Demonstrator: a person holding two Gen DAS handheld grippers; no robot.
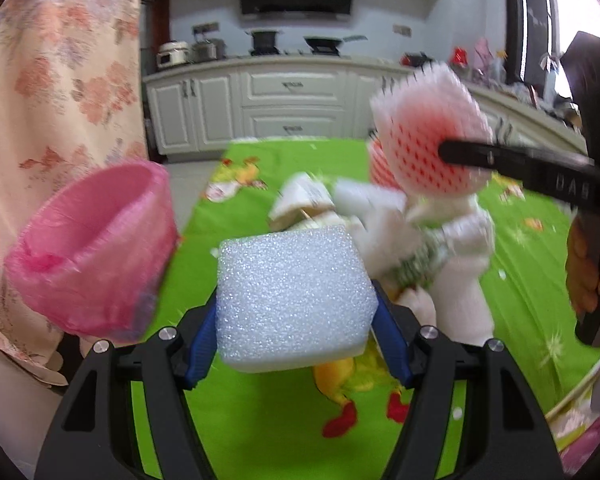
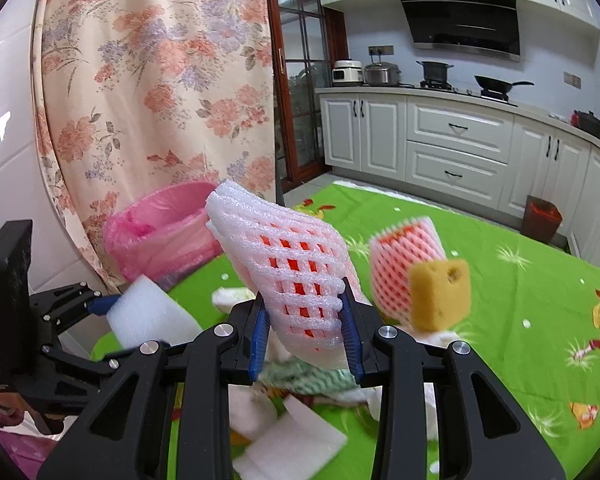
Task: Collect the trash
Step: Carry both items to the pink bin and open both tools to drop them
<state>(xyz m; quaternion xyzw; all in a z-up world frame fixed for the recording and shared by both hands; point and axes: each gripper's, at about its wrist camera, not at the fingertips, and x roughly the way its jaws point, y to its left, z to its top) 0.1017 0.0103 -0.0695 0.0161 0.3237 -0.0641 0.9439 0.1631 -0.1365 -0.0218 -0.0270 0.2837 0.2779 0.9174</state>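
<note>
Here both grippers are loaded, so the pick-up step looks done and the carry to the bin is in hand. The left gripper (image 1: 294, 312) has its blue pads pressed against the sides of a white foam block (image 1: 292, 300), held clear above the green tablecloth (image 1: 260, 420). The right gripper (image 2: 306, 330) pinches a pink-and-white foam fruit net (image 2: 288, 264) by its lower end, the net tilting up and to the left. The pink-lined trash bin (image 2: 164, 228) stands beyond the table's left edge, beside the floral curtain (image 2: 160, 80). More scraps remain on the cloth: a second fruit net (image 2: 400, 256), a yellow sponge piece (image 2: 440, 292) that is blurred and may be lying against it, and white foam offcuts (image 2: 292, 440). Next, I judge, each gripper must swing over the bin's mouth before letting go.
</note>
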